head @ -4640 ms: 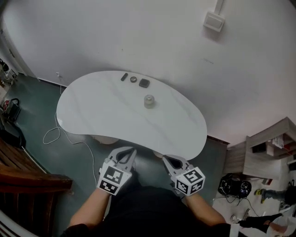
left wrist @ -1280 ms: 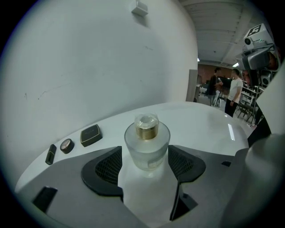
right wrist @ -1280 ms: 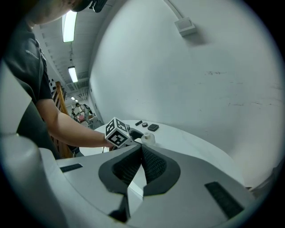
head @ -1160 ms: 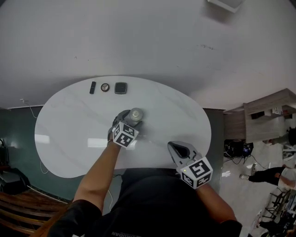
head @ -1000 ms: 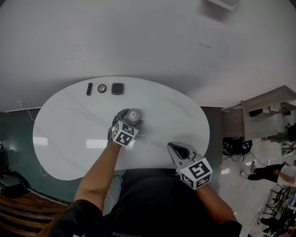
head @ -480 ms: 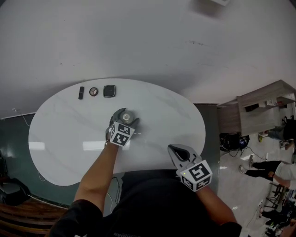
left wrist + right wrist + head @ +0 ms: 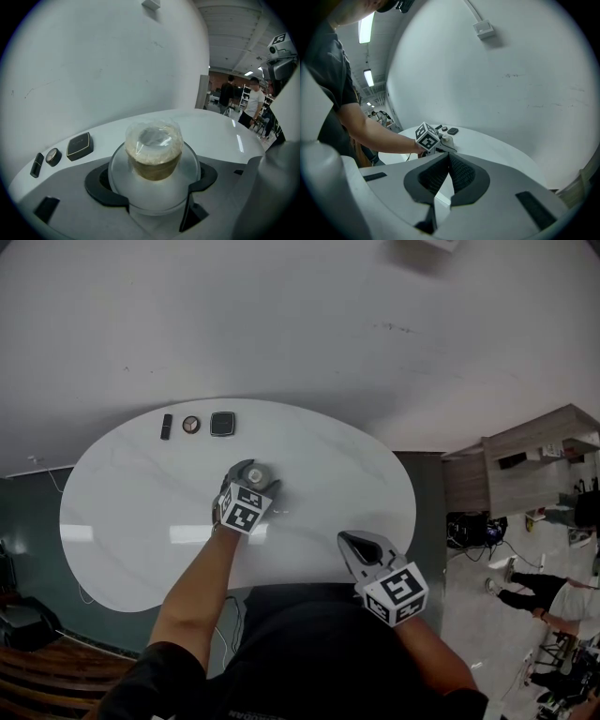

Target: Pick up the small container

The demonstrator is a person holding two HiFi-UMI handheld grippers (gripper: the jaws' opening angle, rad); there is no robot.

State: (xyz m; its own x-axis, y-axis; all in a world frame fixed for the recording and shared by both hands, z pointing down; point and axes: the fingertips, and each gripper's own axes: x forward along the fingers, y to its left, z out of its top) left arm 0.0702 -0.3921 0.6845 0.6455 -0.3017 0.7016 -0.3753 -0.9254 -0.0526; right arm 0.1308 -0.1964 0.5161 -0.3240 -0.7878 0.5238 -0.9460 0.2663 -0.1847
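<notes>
Left gripper is extended over the middle of the surface. Its jaws are clamped on the small container, one dark pad against each side of the wide, clear lower body.

- In the left gripper view the small container sits centred between the jaws. It holds tan contents and has crinkled clear film over the top.
- Grip is low on the widest part, probably so the film top is not crushed and the round body cannot roll out.
- Cannot tell whether the base has left the surface yet.

Right gripper is held back at the near edge, lower right of centre in the head view. Its jaws are clenched with nothing between them. Judged idle, kept well apart from the grasp so it does not interfere.

Surface: white, glossy, rounded outline with faint veining. At upper left a thin black stick, a small round item and a dark square case lie in a row, well apart from the container and not involved.

Room: plain white wall behind, dark green floor at left, and shelving with people standing at far right.
</notes>
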